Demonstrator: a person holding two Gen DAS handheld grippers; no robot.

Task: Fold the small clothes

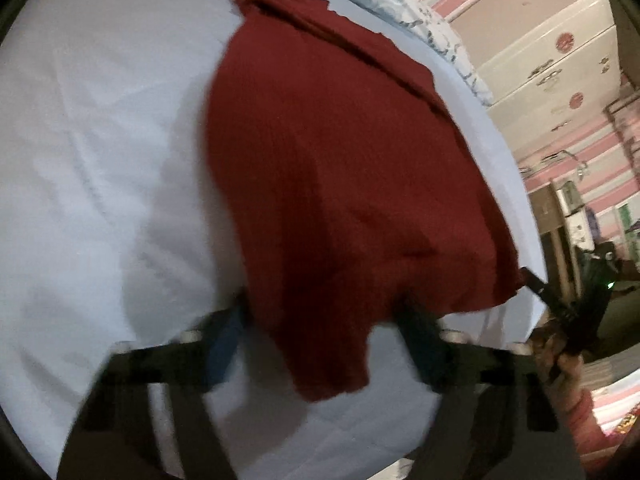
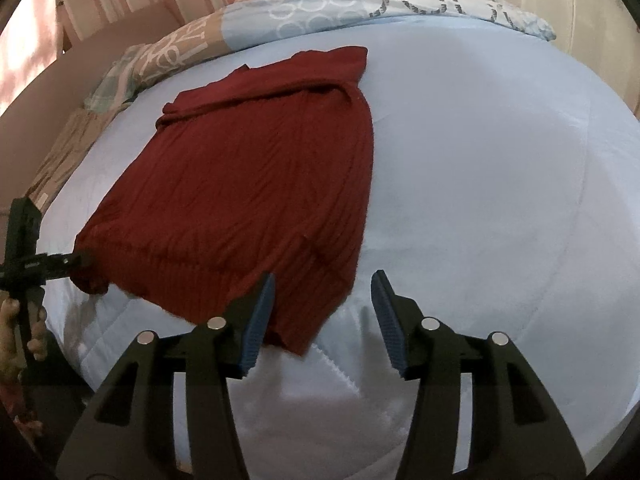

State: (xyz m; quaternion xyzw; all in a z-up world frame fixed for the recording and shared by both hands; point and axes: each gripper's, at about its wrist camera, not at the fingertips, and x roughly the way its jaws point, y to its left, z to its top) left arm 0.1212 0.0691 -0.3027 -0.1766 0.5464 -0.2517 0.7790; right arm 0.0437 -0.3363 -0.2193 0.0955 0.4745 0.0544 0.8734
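Right wrist view gives the clearest look: a dark red ribbed top (image 2: 240, 184) is spread out on a pale blue bedsheet (image 2: 480, 200), with its sleeves bunched up at the far end near the patterned pillows (image 2: 360, 8). The right gripper (image 2: 322, 320) hangs just over the near hem with its blue pads spread apart, not pinching anything. One pad (image 2: 256, 320) sits over the corner of the cloth and the other is over bare sheet. Off at the left edge you can see the left gripper (image 2: 76, 262) poking at the other hem corner, with the person's fingers (image 2: 36, 336) wrapped round its handle.

Left wrist view is pretty blurry. The red top (image 1: 340, 184) fills the middle, and its near edge lies between the left gripper (image 1: 324, 320) fingers, which stand apart on either side of the cloth. They don't look clamped on it. The right gripper (image 1: 536, 284) shows at the far right, at the hem corner. A white wardrobe (image 1: 552, 60) and a pink striped wall (image 1: 580, 160) sit behind the bed.
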